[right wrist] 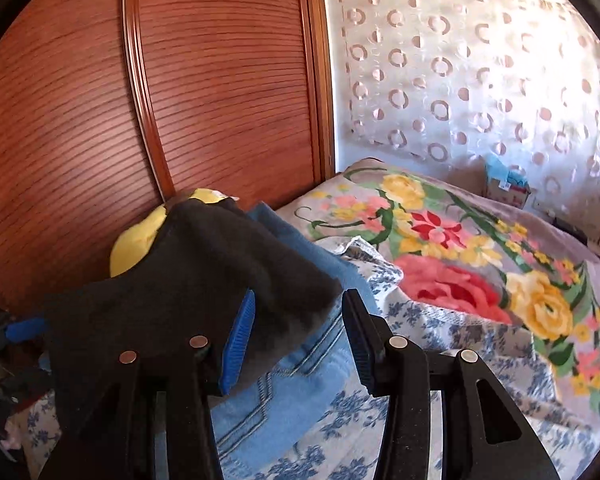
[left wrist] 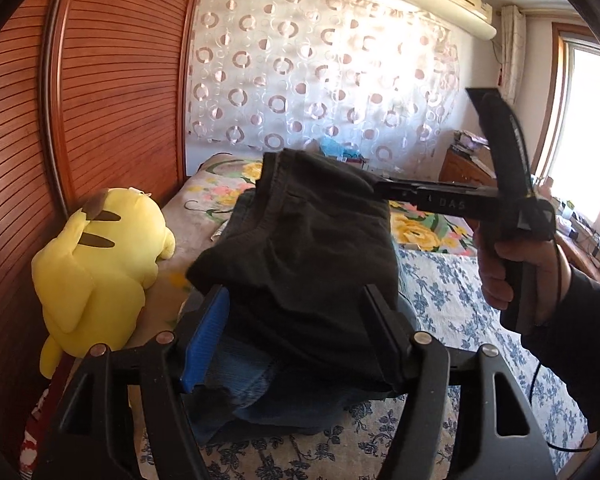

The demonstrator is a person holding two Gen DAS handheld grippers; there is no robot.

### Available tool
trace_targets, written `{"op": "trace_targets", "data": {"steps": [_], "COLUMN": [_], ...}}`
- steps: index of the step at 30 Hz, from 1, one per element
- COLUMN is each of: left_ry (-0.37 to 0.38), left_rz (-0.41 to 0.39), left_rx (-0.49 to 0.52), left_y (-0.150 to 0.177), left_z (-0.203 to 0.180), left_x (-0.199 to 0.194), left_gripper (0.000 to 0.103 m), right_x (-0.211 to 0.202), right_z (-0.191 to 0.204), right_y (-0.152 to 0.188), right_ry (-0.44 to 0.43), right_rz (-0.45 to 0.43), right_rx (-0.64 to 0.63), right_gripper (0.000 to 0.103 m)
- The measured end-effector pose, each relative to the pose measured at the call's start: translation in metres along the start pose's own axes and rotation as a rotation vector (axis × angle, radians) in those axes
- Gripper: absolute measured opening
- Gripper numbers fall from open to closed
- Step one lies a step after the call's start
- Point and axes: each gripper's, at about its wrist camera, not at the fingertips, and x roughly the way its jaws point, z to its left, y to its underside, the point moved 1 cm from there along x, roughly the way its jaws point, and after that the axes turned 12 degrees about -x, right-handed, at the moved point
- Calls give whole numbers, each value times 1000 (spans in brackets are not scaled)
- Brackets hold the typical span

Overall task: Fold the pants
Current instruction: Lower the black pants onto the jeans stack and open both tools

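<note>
The dark charcoal folded cloth pants [left wrist: 300,264] sit on a stack of blue denim jeans [right wrist: 300,364] at the left side of the bed with the blue-flowered white sheet [left wrist: 452,304], just right of the yellow plush toy [left wrist: 100,264]. The left gripper [left wrist: 300,320] is spread, with the near end of the bundle between its jaws and no pinch visible. The right gripper [right wrist: 296,340] is also spread around the bundle's right corner. The bundle's long axis runs from near to far, toward the floral blanket, and the left gripper appears the nearer one
</note>
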Motion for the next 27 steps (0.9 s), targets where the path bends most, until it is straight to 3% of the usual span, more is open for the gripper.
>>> {"op": "trace_targets", "data": {"steps": [4,10,13,21,27], "left_ry": [-26,-42,-29,-43,-20], "left_rz": [17,44,61,49,36], "left_rx": [9,10,14,30,63], "left_y": [7,13,16,17,24], "left_z": [1,6,5,0,-15], "left_x": [8,15,17,9,-1], "left_gripper": [68,68,68,68,68], "right_x": [1,33,41,0,-53], "right_z": [8,-3,-9,11,29], "right_y": [-3,0,-1,3,31], "right_ry": [-36,44,37,56,88], "right_rz": [-28,67,79,39,10], "right_rx": [13,12,49,42,63], "right_gripper": [47,46,46,46,46]}}
